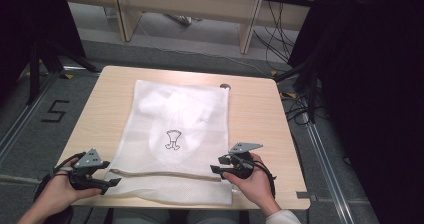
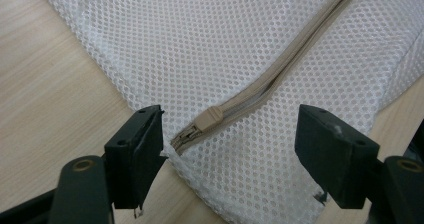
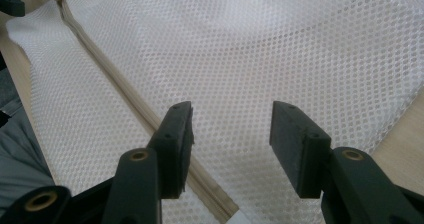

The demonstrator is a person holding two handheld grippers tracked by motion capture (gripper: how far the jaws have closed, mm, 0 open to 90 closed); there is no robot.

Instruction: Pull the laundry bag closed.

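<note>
Two claws flank the near edge of the mesh bag: the left claw (image 1: 111,181) at the lower left of the high view, the right claw (image 1: 216,165) at lower centre-right, each with its jaws apart and nothing between the pads. In the left gripper view the jaws straddle the beige zipper pull (image 2: 209,118), which lies just above them on the netting, untouched. In the right gripper view the jaws stand wide over the mesh, with the zipper (image 3: 125,101) passing under the left-hand jaw.

Judged from this, the step is taking hold of the zipper end. It would go best if the left claw came down squarely on the pull tab rather than on loose netting, while the right claw pinned the fabric beside the zipper line, so the bag does not bunch when the slider is drawn.

The white mesh bag (image 1: 175,129) lies flat on the table (image 1: 255,114), filling its middle. Its long axis runs from the lower edge of the frame up toward the top; the zipper crosses it near the bottom, left to right, with the pull at the left end.
</note>
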